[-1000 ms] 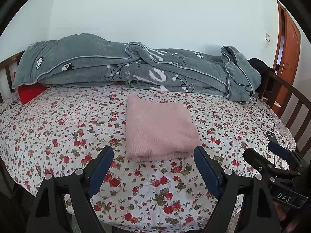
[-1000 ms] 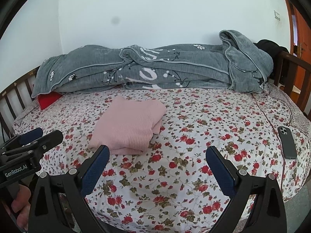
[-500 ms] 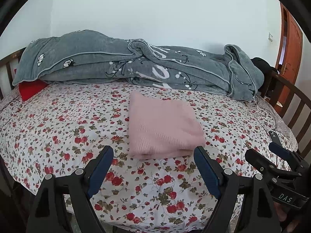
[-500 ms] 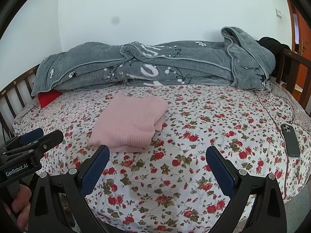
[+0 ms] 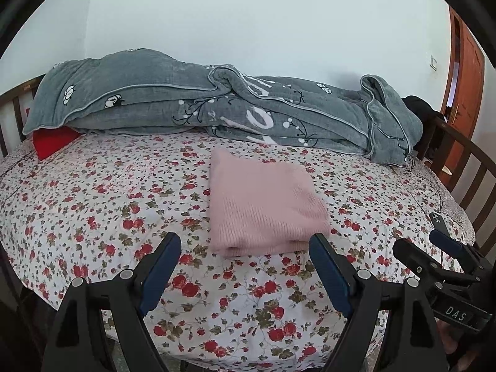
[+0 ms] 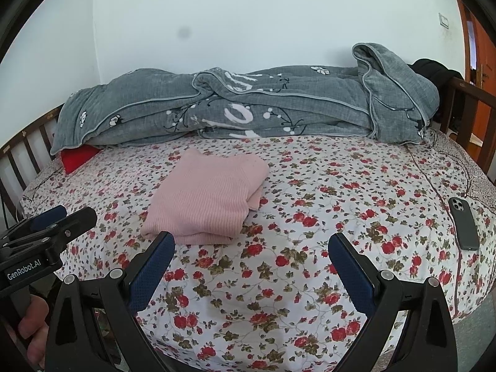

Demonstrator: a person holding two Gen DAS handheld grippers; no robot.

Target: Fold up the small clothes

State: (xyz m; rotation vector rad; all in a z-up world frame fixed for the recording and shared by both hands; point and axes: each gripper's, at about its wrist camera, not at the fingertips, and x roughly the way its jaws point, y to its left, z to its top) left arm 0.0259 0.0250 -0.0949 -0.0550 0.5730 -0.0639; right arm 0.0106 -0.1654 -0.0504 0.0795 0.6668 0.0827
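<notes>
Both claws, left claw and right claw, released, angled down before folded pink garment.

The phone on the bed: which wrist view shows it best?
The right wrist view. There the dark phone lies whole on the floral sheet, camera lenses visible. In the left wrist view only its top end shows; the right gripper covers the rest.
</notes>
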